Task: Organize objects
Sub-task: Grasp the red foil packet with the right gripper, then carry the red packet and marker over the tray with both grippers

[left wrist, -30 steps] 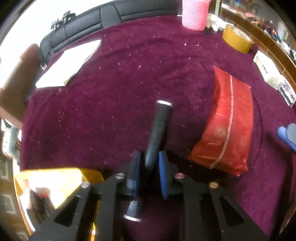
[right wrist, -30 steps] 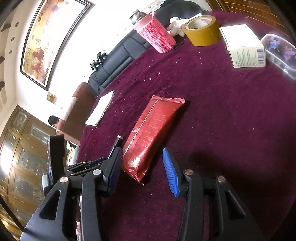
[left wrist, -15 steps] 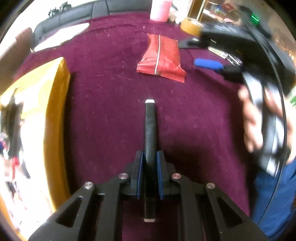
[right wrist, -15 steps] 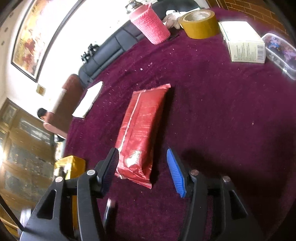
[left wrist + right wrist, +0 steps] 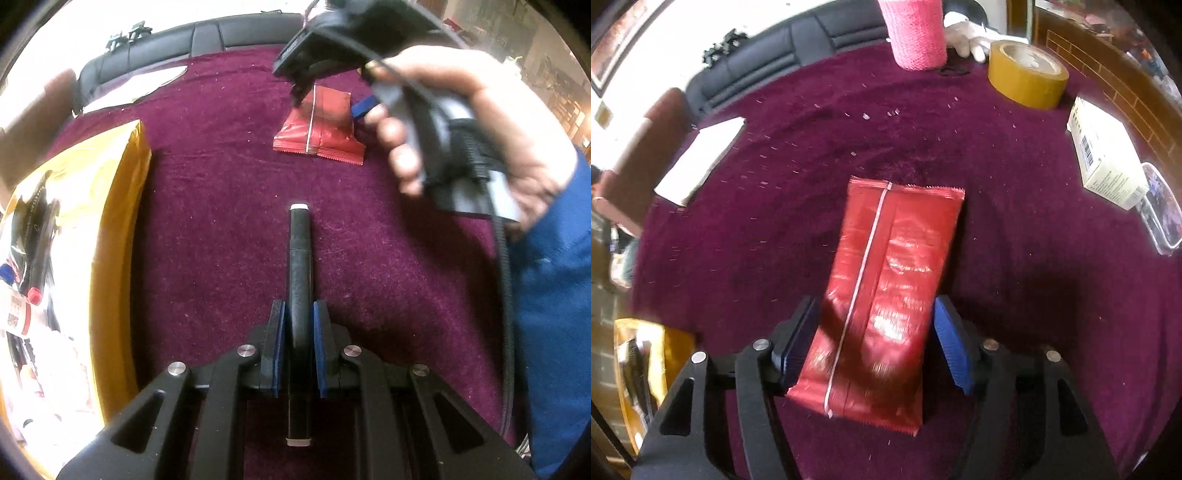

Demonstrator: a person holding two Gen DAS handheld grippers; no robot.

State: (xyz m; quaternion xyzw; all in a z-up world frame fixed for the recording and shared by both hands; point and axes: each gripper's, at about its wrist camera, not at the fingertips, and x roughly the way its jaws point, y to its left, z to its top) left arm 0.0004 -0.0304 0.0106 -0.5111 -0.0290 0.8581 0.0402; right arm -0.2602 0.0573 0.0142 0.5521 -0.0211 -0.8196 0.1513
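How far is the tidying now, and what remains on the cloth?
Done: the yellow box already holds items. In hand: the left gripper clamps a black pen; the right gripper's jaws are opening around the red packet. Left: tape roll, white carton.

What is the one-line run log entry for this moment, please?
left tongs: shut on black pen | right tongs: opening, straddling red packet

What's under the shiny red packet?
The red packet lies flat on the purple cloth; cloth shows all around it. Whatever might sit directly beneath is covered, so that can't be seen.
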